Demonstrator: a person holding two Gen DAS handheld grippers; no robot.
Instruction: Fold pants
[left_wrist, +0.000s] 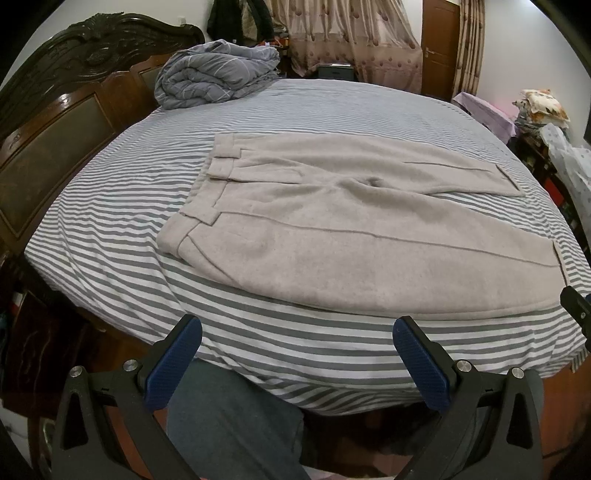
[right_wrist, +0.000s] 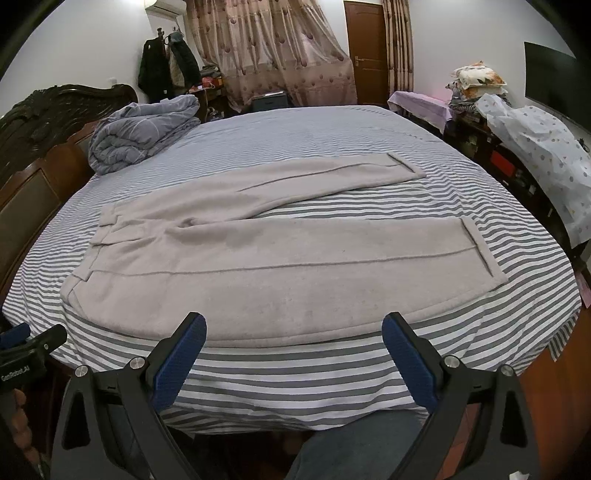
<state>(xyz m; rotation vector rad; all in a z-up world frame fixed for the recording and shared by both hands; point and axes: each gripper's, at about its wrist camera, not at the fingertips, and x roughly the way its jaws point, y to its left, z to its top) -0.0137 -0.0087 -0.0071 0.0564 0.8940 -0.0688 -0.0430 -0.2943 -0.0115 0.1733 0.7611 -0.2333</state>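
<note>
Fingers of your left gripper (left_wrist: 297, 347) and right gripper (right_wrist: 294, 341) stand wide apart with nothing between them, both hovering short of the bed's near edge. Just ahead of the tips, the beige fleece pants (right_wrist: 258, 266) lie flat on the grey-and-white striped sheet (right_wrist: 295, 373), waistband to your left, cuffs to your right, legs splayed. Pinch both layers of the near leg's edge and carry it evenly onto the far leg. Beyond sits a bundled grey quilt (left_wrist: 214, 70).

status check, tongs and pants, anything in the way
Left tongs open, right tongs open, both empty. Pants flat, unfolded on bed. Nothing in the way.
</note>
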